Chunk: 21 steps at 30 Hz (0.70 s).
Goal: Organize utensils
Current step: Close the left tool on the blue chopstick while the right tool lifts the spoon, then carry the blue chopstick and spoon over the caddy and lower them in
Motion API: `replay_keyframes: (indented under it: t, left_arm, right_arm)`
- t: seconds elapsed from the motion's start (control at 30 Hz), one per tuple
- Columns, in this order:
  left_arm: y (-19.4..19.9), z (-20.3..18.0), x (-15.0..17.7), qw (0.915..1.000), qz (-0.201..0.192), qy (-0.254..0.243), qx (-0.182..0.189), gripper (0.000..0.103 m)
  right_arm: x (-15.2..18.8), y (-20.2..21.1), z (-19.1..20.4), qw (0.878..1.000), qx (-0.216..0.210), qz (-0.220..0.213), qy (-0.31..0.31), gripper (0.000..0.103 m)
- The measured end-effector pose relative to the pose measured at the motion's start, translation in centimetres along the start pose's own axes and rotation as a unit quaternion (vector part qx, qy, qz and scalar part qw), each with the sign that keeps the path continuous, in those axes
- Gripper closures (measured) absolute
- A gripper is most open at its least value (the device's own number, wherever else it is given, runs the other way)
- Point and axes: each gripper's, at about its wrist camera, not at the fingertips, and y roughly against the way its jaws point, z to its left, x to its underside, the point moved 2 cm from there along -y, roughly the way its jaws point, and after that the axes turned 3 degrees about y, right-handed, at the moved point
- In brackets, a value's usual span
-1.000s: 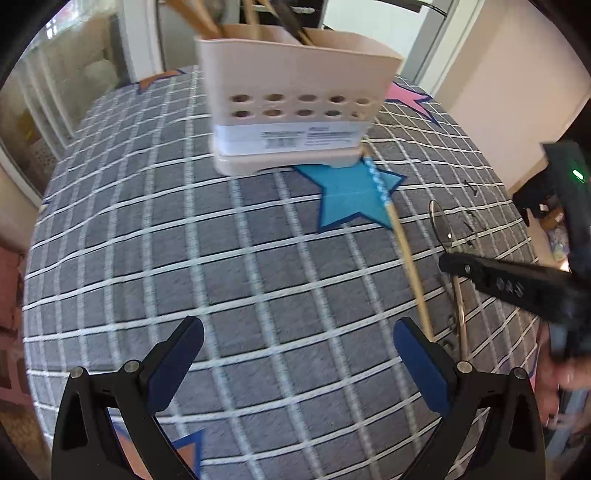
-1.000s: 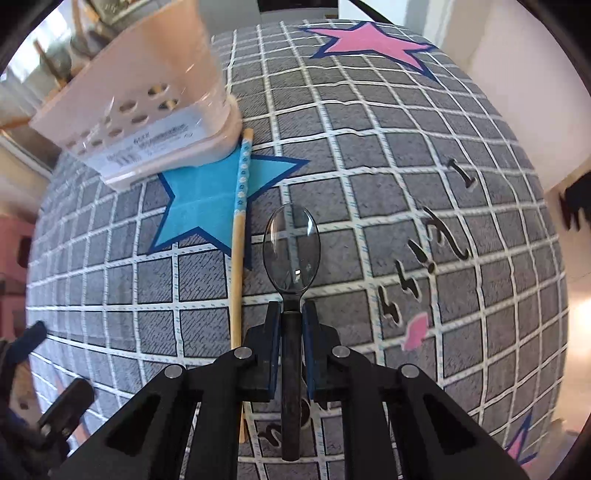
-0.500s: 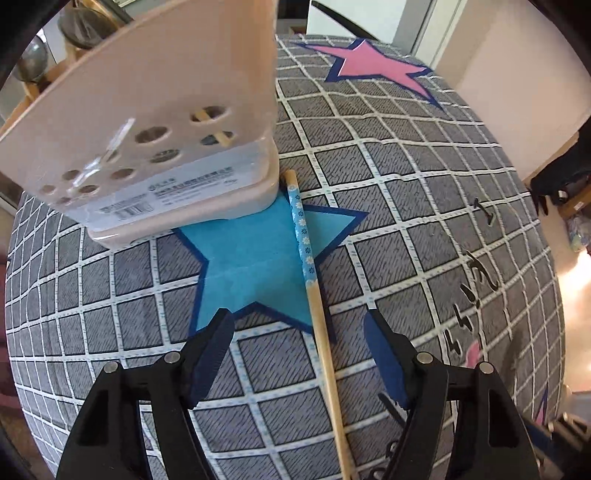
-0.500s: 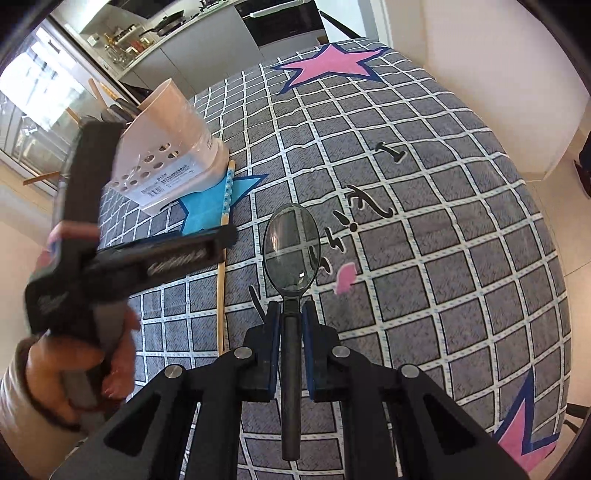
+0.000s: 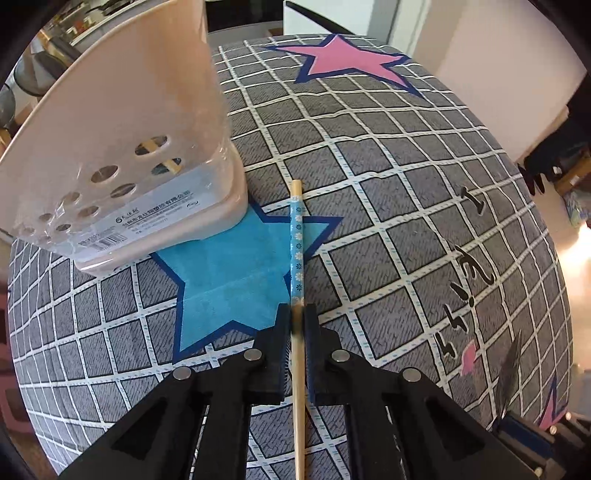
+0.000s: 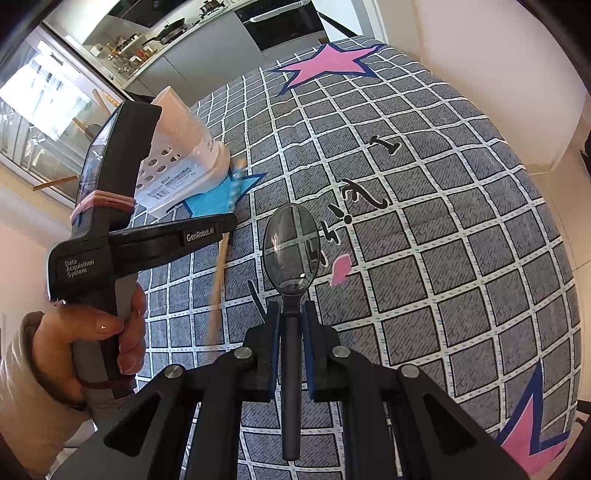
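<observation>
Utensil holder [image 5: 122, 155], pale plastic with round holes and a printed label near the base, seen at upper left of the left wrist view. Wooden sticks glimpsed through two holes; other contents cannot be made out. In the right wrist view wooden handles [image 6: 96, 99] are seen rising above its rim.

Tablecloth [image 5: 388, 229]: grey, white grid, blue star under the holder's corner, pink star at the top, black scribbles at right. Kitchen counter [image 6: 177, 33] with cookware noted at upper left of the right wrist view; bright window at far left.

Left gripper [image 5: 296, 321]: jaws have just been closing and are now clamped on a chopstick [image 5: 296, 240], whose blue flowered end points toward the holder, just beside its base. A hand [image 6: 92, 339] is seen around that gripper's handle.

Right gripper [image 6: 291, 317]: pressed together on the dark handle of a spoon [image 6: 291, 247], bowl held above the cloth at centre frame.
</observation>
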Motion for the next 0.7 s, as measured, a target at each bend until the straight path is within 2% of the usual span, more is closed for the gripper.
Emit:
replay_keyframes:
  t: [0.13,0.27,0.43,0.7]
  left_arm:
    - [1.4,-0.1,2.0,0.9989,-0.042,-0.012,0.016,0.065]
    - [4.1,1.3,3.9,0.9948,-0.085,-0.011,0.055,0.065]
    - [7.4,2.8,5.5,0.9889,-0.133,-0.012,0.064,0.065]
    - [11.7,6.2,8.4,0.9783,-0.190,0.006,0.083,0.065]
  right_arm:
    - [0.2,0.2,0.1,1.000,0.003,0.002,-0.001,0.091]
    - [0.3,0.4,0.4,1.000,0.007,0.001,0.003,0.091]
    - [0.5,0.4,1.3,1.000,0.006,-0.004,0.008,0.091]
    - [1.3,0.1,3.5,1.000,0.006,-0.012,0.019,0.091]
